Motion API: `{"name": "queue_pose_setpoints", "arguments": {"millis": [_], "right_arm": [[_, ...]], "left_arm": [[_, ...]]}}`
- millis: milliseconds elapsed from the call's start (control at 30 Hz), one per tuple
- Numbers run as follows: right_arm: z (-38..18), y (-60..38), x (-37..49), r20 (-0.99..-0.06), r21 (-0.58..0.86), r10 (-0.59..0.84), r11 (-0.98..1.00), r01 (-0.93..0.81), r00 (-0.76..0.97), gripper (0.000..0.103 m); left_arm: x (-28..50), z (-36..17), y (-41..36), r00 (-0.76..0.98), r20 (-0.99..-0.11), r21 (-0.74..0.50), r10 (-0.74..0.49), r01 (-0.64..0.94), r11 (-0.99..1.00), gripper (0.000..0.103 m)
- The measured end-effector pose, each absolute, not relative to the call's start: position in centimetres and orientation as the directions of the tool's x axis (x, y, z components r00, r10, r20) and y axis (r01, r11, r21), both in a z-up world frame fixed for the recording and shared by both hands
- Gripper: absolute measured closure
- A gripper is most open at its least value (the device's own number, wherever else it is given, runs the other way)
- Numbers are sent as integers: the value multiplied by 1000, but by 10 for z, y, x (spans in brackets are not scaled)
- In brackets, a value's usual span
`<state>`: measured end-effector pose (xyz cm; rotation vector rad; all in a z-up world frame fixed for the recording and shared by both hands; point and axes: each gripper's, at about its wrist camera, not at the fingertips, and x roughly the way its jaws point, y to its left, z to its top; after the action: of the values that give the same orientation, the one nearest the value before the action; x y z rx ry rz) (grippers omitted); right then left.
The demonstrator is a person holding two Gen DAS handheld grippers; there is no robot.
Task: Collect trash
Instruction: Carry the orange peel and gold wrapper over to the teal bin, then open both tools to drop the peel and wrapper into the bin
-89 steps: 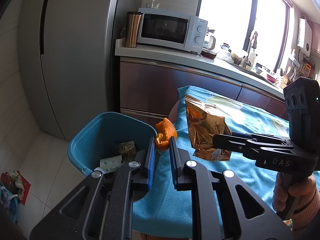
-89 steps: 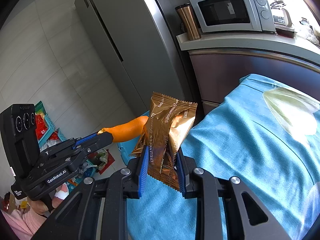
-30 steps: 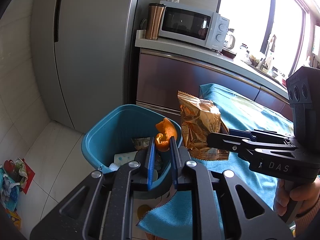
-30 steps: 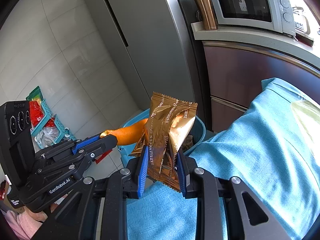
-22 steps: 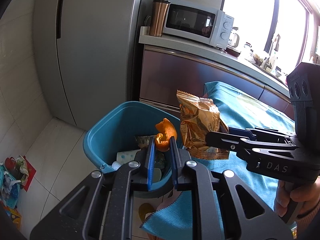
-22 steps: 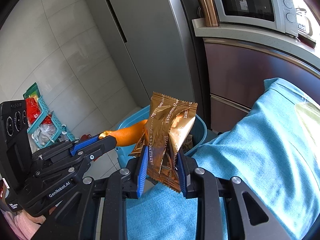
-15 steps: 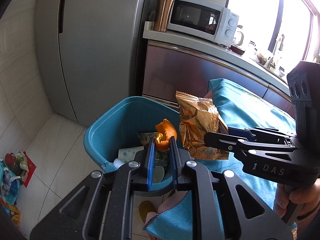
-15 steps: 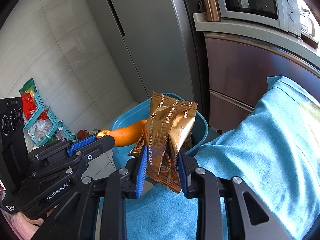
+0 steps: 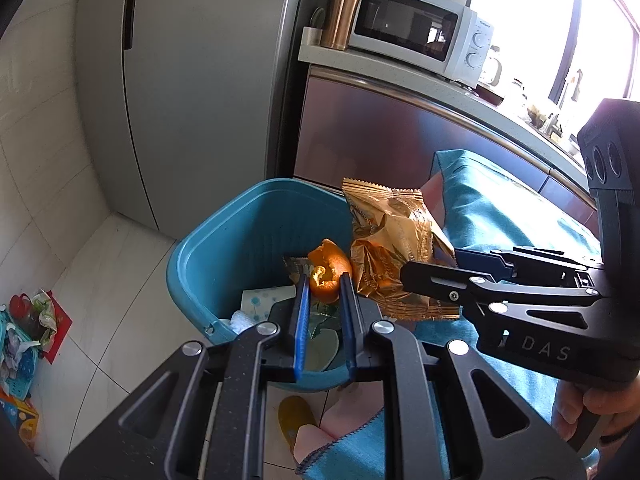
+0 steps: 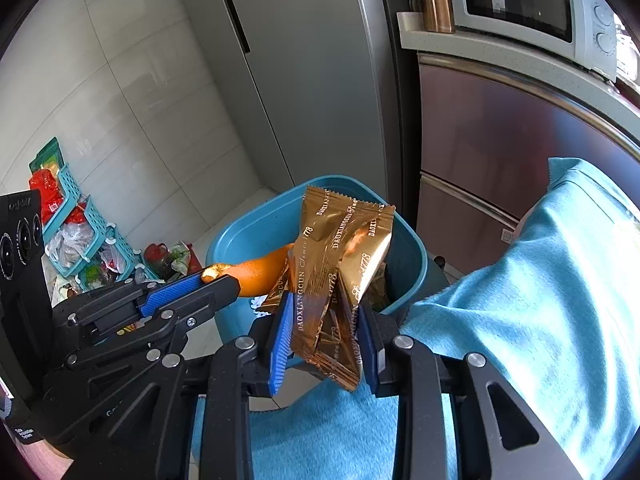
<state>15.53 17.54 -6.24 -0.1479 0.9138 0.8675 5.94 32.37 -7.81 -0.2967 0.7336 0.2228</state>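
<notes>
orange peel (image 9: pixel 328 270) gripped in left tongs (image 9: pixel 324 280), gold wrapper (image 10: pixel 332 288) in right tongs (image 10: pixel 324 302), over bin (image 9: pixel 256 216).

We see a pale tiled floor (image 9: pixel 104 280) carrying a teal bin (image 9: pixel 224 240), which stands just beside a table draped in a blue cloth (image 10: pixel 540 300). In the left wrist view, a yellow slipper (image 9: pixel 298 420) lies on the tiles at the bin's six o'clock. At the bin's nine o'clock in the right wrist view, teal baskets (image 10: pixel 80 224) of packets sit against the wall.
</notes>
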Motion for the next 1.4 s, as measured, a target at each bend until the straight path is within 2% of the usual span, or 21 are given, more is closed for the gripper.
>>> {"name": "queue_pose_setpoints", "arguments": {"millis": [500,633,933,1167,1267,1400], "right_arm": [[-76,197,166,-787,219,552,668,-711,276,71],[-82,197,172,-795,234,548,675,-700,262,67],[-84,193,178,-789,273,562,682,-679,248,66],[-78,178,176,-768,293,583,687,-665,264,63],[-71,164,171,-742,315,610,684,-657,279,55],[-53,133,156,-691,302,637,685,-663,344,45]], "left_arm": [[70,-97,338,696,-712,-200,93,-328,923,88],[71,-102,342,692,-717,-216,79,-329,919,87],[77,-113,345,687,-726,-246,45,-320,915,87],[72,-110,343,700,-713,-256,40,-313,915,76],[63,-101,337,724,-688,-242,53,-298,923,68],[46,-83,323,764,-641,-208,72,-263,942,49]]}}
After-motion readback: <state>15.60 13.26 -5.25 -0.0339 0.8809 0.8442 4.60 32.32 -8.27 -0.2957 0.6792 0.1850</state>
